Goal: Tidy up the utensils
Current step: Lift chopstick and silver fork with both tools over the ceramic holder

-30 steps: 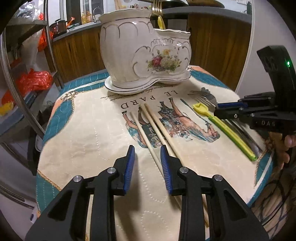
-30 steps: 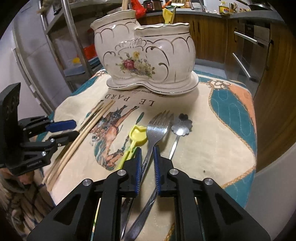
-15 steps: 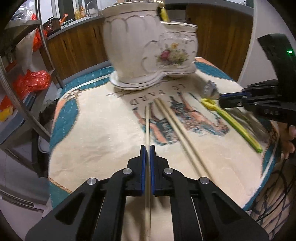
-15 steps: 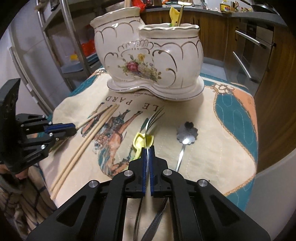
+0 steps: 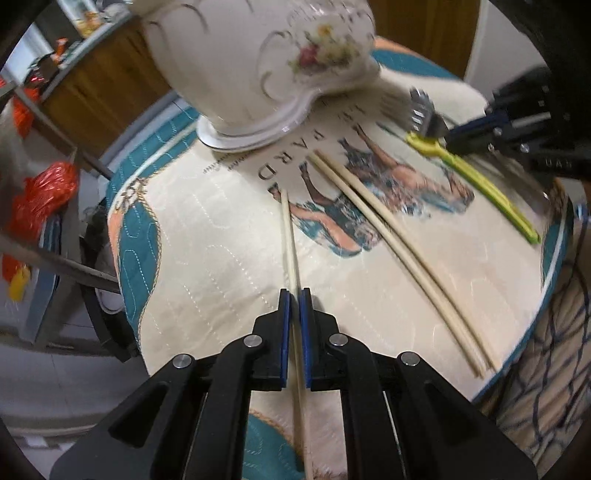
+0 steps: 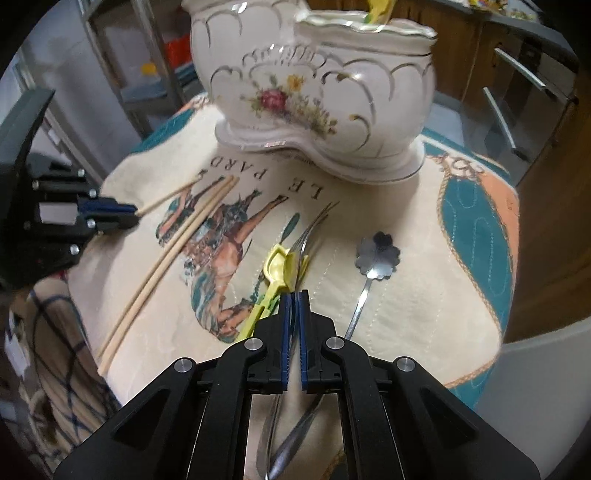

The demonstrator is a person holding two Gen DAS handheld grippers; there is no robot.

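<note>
My left gripper [image 5: 294, 295] is shut on a single wooden chopstick [image 5: 288, 225], lifted above the cloth and pointing toward the white floral ceramic holder [image 5: 266, 55]. A pair of chopsticks [image 5: 391, 236] lies on the cloth to its right. My right gripper [image 6: 294, 295] is shut on a metal fork [image 6: 308, 230], held edge-on with tines toward the holder [image 6: 325, 88]. A yellow-green plastic spoon [image 6: 275, 269] lies just under the fork. A flower-shaped metal spoon [image 6: 376, 254] lies to the right. The holder's right compartment holds a yellow utensil [image 6: 376, 7].
The utensils rest on a round table with a printed cream and teal cloth [image 5: 207, 236]. A metal rack [image 5: 44, 258] with red bags [image 5: 40, 195] stands at the left. Wooden cabinets [image 6: 543, 122] stand behind and to the right. The left gripper [image 6: 74, 214] shows in the right wrist view.
Both grippers closed within the last second, the left on a chopstick and the right on the fork. Both have since lifted and moved closer to the holder.
</note>
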